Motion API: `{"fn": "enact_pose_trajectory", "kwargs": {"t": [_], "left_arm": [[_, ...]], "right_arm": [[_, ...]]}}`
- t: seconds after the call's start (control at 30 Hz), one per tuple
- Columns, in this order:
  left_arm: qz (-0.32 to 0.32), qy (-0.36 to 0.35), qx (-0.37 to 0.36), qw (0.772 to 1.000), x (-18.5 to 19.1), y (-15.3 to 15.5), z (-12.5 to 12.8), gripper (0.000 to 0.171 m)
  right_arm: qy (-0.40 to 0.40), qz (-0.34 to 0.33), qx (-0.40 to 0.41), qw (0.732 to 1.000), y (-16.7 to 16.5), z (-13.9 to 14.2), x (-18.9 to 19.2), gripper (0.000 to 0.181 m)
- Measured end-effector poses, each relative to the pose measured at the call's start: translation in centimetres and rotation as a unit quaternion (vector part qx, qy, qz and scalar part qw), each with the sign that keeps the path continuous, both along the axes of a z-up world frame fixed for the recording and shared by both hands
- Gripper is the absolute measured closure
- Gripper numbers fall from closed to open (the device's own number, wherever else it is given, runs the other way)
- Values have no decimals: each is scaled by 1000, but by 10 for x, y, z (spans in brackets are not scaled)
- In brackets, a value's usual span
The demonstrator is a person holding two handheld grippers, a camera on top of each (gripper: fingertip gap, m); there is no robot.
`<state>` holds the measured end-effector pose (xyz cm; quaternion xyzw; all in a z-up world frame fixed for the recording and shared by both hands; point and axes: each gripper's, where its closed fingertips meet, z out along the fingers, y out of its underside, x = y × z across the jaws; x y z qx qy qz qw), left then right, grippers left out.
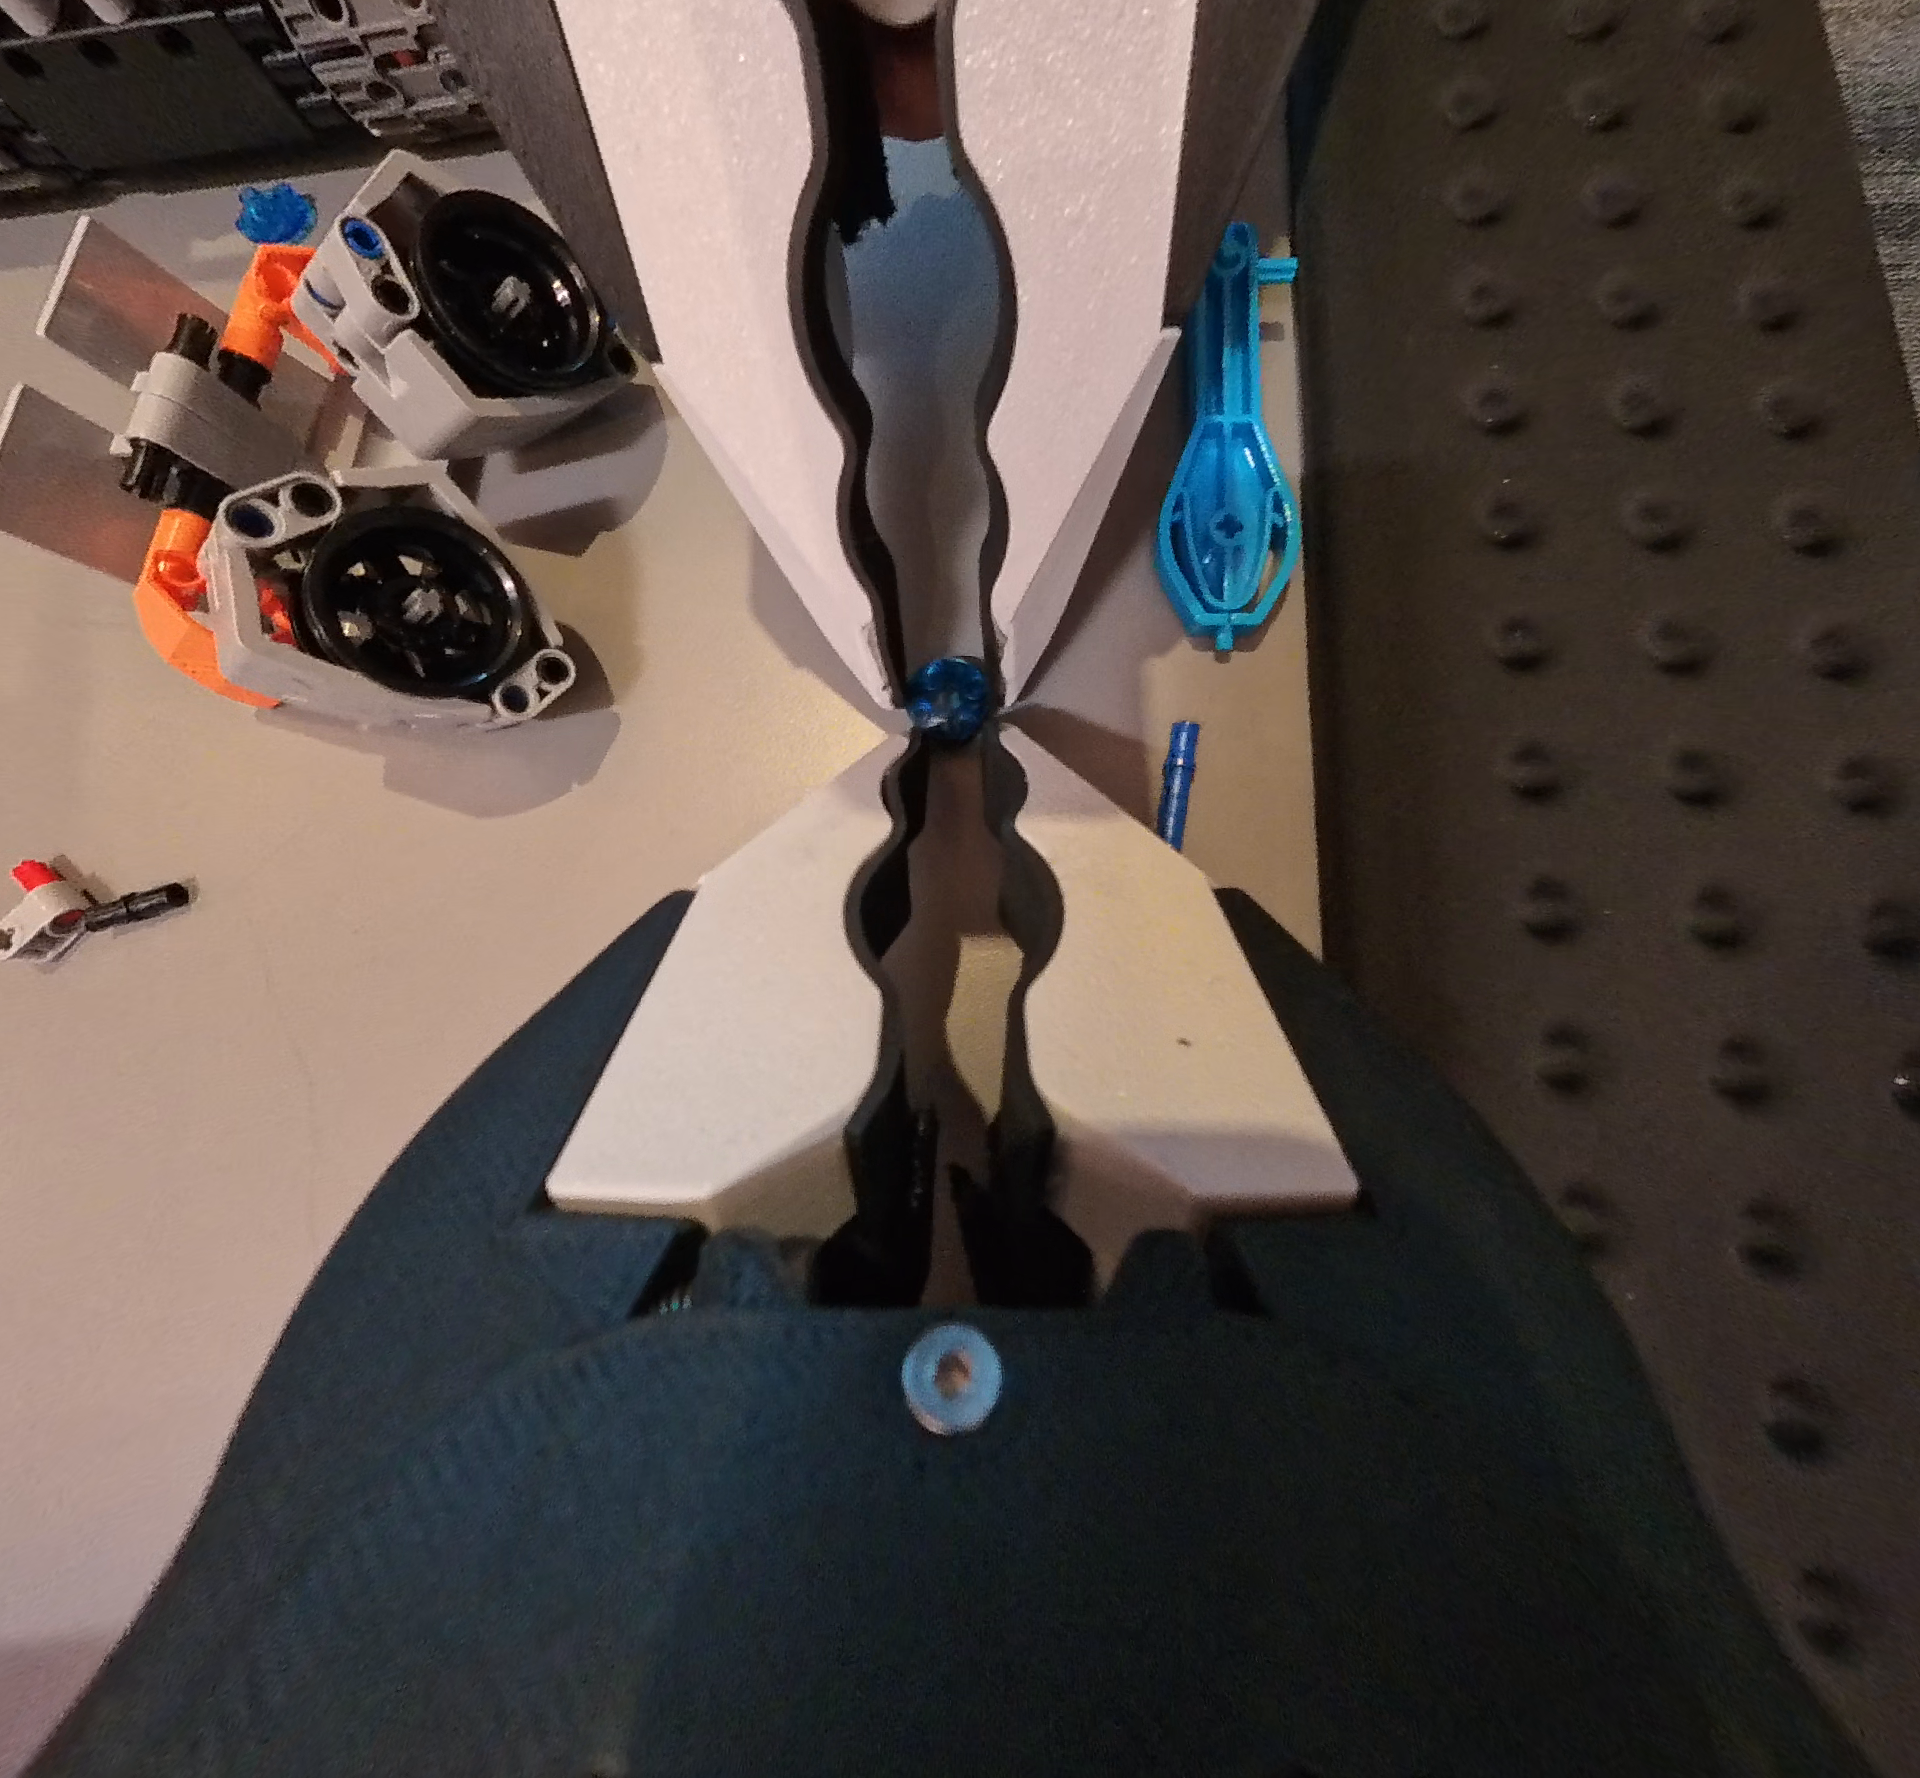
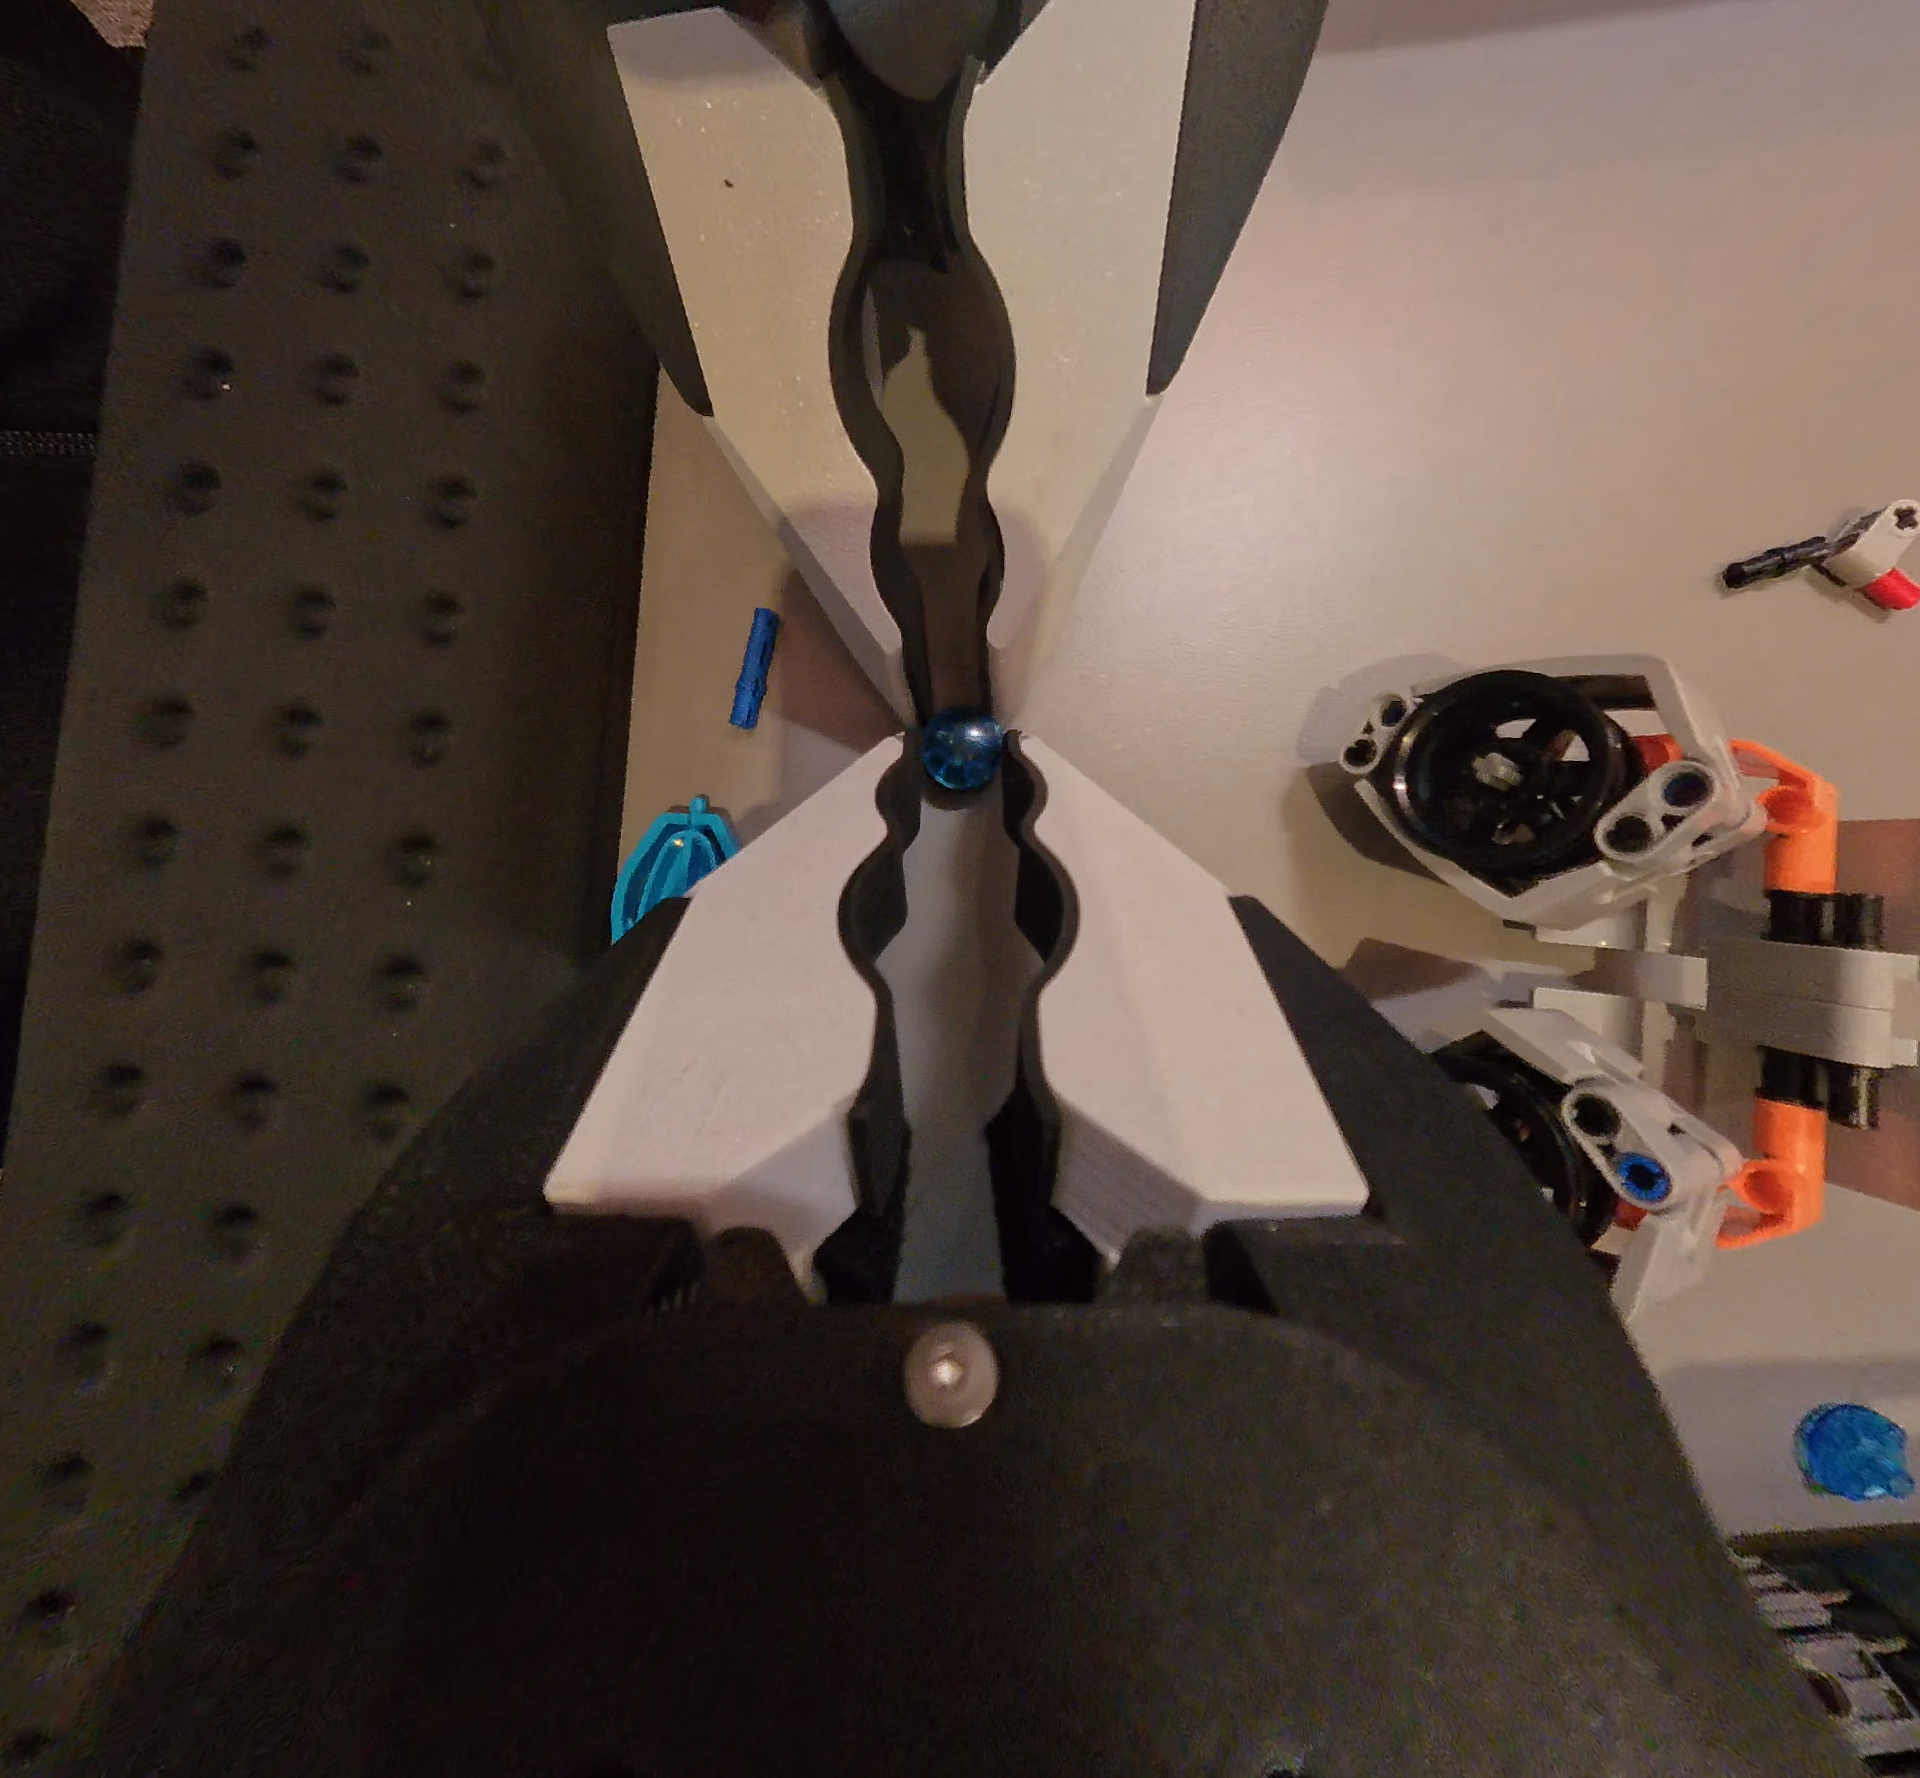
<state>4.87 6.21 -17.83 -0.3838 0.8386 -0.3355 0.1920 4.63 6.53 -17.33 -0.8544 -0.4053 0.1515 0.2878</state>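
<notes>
Left wrist cam looked along own fingers, down at table (image 1: 312, 1053), close. Right wrist cam faced opposite way, equally close. Views met tip to tip at blue stud (image 1: 945, 698) (image 2: 961, 744). Both showed wheel assembly (image 1: 343, 481) (image 2: 1621, 949), studded mat (image 1: 1610, 689) (image 2: 312, 585).

Right gripper (image 2: 961, 754) meets the left gripper (image 2: 954, 705) tip to tip, both pinching one blue stud (image 2: 962, 754) above the worktop (image 2: 1455, 378).
</notes>
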Motion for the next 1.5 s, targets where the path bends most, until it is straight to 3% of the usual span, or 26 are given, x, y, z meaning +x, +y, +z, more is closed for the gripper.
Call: {"fn": "enact_pose_trajectory", "kwargs": {"t": [0.8, 1.1, 1.5], "left_arm": [[-10, -27, 44, 999, 2, 1, 1, 161], [-48, -79, 143, 985, 3, -1, 2, 165], [-101, -94, 230, 963, 1, -5, 2, 165]], "right_arm": [[-12, -29, -13, 999, -3, 0, 2, 169], [-12, -54, -26, 998, -4, -2, 3, 169], [-24, -43, -28, 998, -7, -3, 2, 169]]}}
